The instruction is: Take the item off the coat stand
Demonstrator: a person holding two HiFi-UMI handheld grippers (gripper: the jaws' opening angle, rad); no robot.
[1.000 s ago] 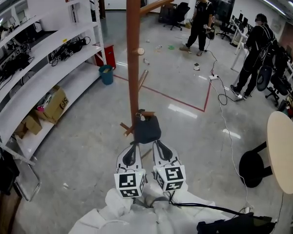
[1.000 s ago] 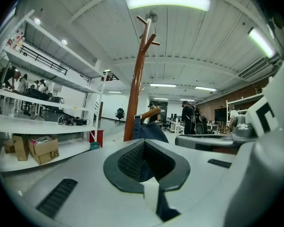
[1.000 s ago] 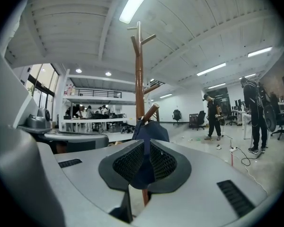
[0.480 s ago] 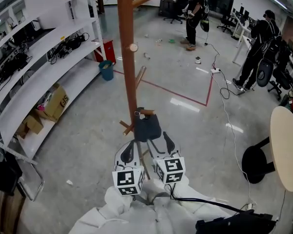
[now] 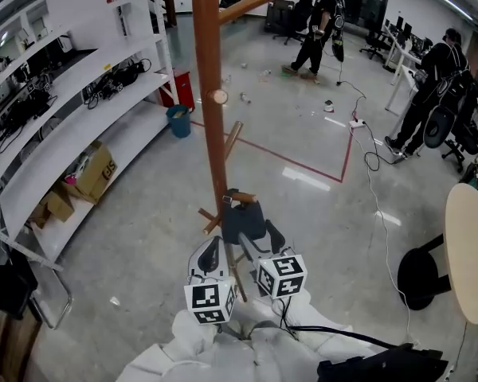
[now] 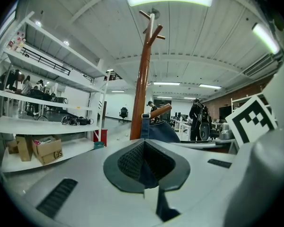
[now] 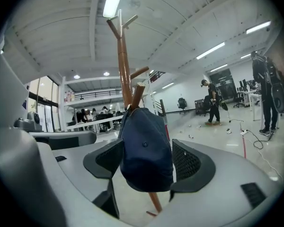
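A brown wooden coat stand [image 5: 211, 94] rises straight ahead of me. A navy cap [image 5: 243, 220] hangs on one of its low pegs [image 5: 240, 198]. My left gripper [image 5: 213, 249] sits just left of the cap. In the left gripper view its jaws [image 6: 144, 162] are shut on a fold of the cap's dark blue cloth, and the cap [image 6: 162, 130] shows beyond. My right gripper [image 7: 147, 161] has just been opening. Its jaws stand wide on either side of the cap [image 7: 146, 148], and the pads are off it.
White shelving [image 5: 72, 118] with cardboard boxes [image 5: 92, 173] lines the left wall, with a blue bin [image 5: 178, 121] at its end. A round table [image 5: 472, 249] stands at the right. Two people [image 5: 317, 22] [image 5: 434, 94] stand at the back, and cables [image 5: 374, 181] trail across the floor.
The right gripper's jaws have gone from shut at the cap to wide open around it, and that gripper has shifted slightly. The left gripper has stayed put.
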